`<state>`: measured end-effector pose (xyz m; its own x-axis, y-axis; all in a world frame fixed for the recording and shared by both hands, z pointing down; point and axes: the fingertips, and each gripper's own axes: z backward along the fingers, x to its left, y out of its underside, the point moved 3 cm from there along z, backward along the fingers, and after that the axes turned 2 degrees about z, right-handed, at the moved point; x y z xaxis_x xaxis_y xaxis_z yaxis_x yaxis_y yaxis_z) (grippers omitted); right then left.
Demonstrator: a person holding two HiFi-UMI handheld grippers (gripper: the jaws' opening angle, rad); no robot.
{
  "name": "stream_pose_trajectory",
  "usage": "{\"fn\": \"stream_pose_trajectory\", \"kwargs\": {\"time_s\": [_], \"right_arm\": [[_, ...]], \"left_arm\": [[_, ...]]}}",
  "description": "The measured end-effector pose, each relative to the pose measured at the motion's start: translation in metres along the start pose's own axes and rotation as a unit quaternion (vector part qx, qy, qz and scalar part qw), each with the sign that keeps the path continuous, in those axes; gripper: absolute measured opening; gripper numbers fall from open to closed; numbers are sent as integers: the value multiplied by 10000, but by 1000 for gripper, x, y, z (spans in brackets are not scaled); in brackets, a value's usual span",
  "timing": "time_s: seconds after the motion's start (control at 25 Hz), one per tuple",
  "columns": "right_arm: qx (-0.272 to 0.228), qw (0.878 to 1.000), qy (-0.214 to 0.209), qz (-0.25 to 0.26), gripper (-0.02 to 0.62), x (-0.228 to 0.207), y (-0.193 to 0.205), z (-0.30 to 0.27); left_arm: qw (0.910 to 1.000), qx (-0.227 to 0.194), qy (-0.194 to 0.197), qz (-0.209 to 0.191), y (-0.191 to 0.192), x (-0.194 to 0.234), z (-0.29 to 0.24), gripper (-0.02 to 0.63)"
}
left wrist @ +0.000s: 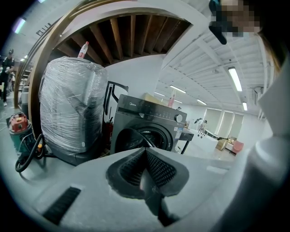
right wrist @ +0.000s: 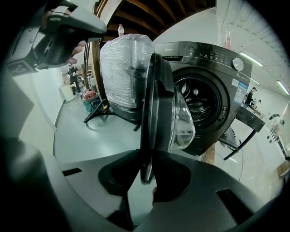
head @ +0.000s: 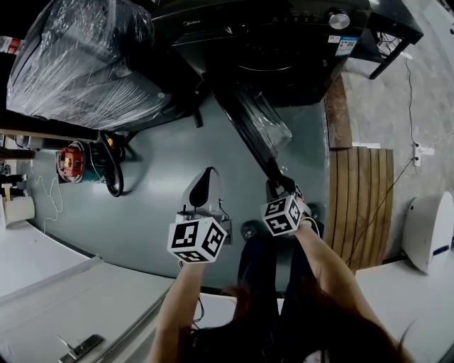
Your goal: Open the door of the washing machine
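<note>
Hard to read first: your right gripper (head: 278, 186) covers the near edge of the door (head: 257, 124), so the head view does not show the handle or the catch. The right gripper view settles the grip: the right gripper (right wrist: 146, 170) has its dark pads pressed together on the door's (right wrist: 158, 113) thin rim, which is seen edge-on there. The print on the sticker by the knob (head: 339, 19) is too small to read. What sits under the plastic wrap on the bulky load (head: 85, 60) at far left cannot be made out.

Your left gripper (head: 201, 186) hangs over the bare grey floor (head: 142, 220), just left of the right one. In its own view the left gripper (left wrist: 145, 170) shows ribbed pads meeting along one seam, with nothing between them.

The washing machine (head: 284, 42) stands at the far side. It has a dark, glossy casing, and its round drum opening (right wrist: 199, 97) is exposed. The door stands swung out toward you. It is a black ring around a clear, bulging glass bowl.

On the right, slatted wooden boards (head: 365, 205) lie on the floor. A red canister machine (head: 71, 162) with a black hose sits far left and is partly cut off.
</note>
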<state>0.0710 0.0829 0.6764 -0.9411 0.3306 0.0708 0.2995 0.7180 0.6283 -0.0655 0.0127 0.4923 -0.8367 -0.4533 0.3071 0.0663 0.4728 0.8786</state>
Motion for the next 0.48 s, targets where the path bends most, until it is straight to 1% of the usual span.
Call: {"fn": "stream_pose_trajectory", "kwargs": {"time_s": [0.32,0.48], "right_arm": [[-24,9998,39,-199,77,30,-5,-3],[-14,9997,-8,-248,81,47,-9,-7]], "left_arm": [[10000,39,14,32,8,23,18,14],[10000,27,-37,77,8,39,27,14]]}}
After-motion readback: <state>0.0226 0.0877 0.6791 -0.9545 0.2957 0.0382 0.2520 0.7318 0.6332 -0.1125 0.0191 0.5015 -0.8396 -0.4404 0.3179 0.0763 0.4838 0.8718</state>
